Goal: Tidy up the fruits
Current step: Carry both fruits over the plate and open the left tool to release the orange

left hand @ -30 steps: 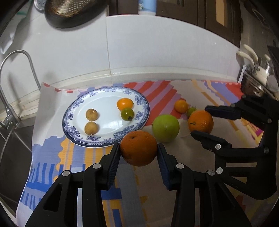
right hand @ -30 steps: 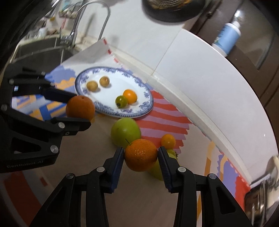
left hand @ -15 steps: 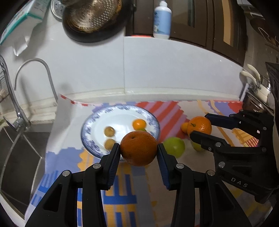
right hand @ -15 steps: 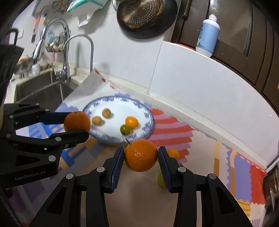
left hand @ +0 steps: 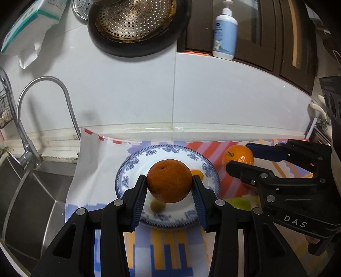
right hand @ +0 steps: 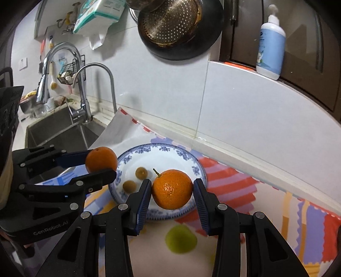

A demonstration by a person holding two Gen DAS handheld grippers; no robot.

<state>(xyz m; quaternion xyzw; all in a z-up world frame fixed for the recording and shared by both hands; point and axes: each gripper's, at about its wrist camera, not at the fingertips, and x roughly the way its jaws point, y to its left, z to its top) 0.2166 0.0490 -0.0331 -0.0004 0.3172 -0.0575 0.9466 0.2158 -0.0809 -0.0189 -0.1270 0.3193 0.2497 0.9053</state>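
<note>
The left gripper (left hand: pixel 169 187) is clamped on an orange (left hand: pixel 169 183), held in the air above the near part of the plate (left hand: pixel 125 181). The right gripper (right hand: pixel 172 189) grips a second orange (right hand: pixel 172 189), one with a short stem, also lifted over the plate's near right rim. In the left view the right gripper sits to the right with its orange (left hand: pixel 238 157) between the fingers, beside the plate; in the right view the left gripper (right hand: pixel 101 163) sits to the left with its orange (right hand: pixel 101 159) at the plate's left edge.

On the plate (right hand: pixel 162 153) lie two small brown fruits (right hand: pixel 141 173), near each other on its left side; the held orange hides the plate's centre. A green apple (right hand: pixel 181 238) lies on the striped mat (right hand: pixel 230 181) below the right gripper, blurred. The mat's far-left corner curls up beside the sink (right hand: pixel 61 132) and faucet (right hand: pixel 96 85). On the wall hangs a black pan with a strainer (left hand: pixel 136 19); a soap bottle (left hand: pixel 224 32) stands on the ledge to its right.
</note>
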